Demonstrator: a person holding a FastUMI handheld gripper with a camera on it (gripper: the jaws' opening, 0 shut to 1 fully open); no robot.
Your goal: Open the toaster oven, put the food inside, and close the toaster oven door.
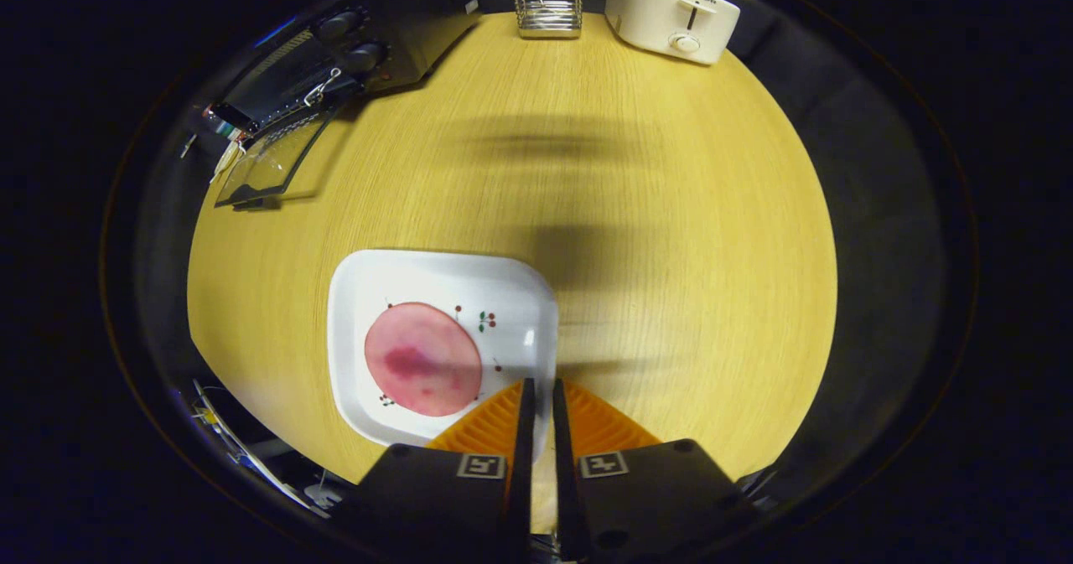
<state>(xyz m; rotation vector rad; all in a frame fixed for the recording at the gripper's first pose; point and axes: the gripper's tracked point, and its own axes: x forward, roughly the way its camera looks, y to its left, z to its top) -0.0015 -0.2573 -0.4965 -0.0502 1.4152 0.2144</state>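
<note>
Gripper view: the gripper [536, 401], jaws nearly pressed together on nothing, hangs over the white square plate [436, 283] at the desk's near edge, ready to take its round pink meat slice [422, 370]. The black toaster oven [369, 40] at the far left corner stands open, its glass door [270, 160] dropped to receive it.

brand "supor" on the white toaster [671, 12], square coded markers on the gripper [537, 390]

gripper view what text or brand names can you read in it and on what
"SUPOR": on top of the white toaster, beyond the gripper, whose fingers are nearly closed over the edge of the plate.
Toaster oven: markings by its knobs too small to read.
</note>
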